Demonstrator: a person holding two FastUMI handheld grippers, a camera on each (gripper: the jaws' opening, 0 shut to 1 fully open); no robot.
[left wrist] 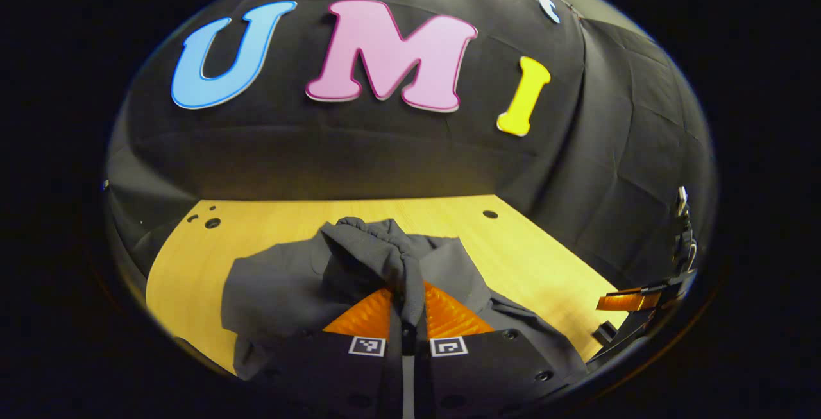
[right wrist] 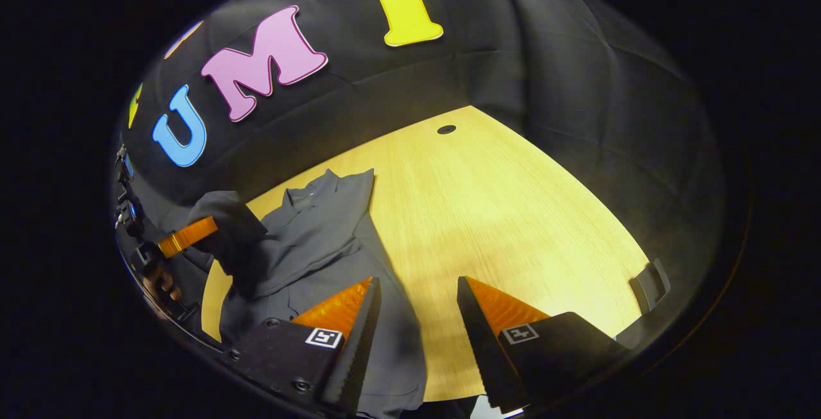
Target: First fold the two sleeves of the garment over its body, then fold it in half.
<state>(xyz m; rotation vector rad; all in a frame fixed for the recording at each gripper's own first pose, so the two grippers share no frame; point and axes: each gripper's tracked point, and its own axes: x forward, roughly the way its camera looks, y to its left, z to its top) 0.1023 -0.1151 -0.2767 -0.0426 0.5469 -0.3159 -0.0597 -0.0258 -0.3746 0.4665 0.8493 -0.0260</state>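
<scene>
From my left claw [left wrist: 408,323] I cannot see the fingertips: a bunched fold of the dark grey cloth garment [left wrist: 288,284] covers them, and the garment's near hem runs under the claw body and off the bottom edge. The other claw [left wrist: 625,301] is cut off at the right rim. Ahead of my right claw [right wrist: 417,316], the garment's lower part drops past the bottom edge, hiding the pale yellow wooden desk [right wrist: 513,226] beneath it.

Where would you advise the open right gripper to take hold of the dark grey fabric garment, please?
Probably at the dark grey garment's near right edge, coming down from above: it lies flat on the wooden table directly beneath the right gripper.
</scene>
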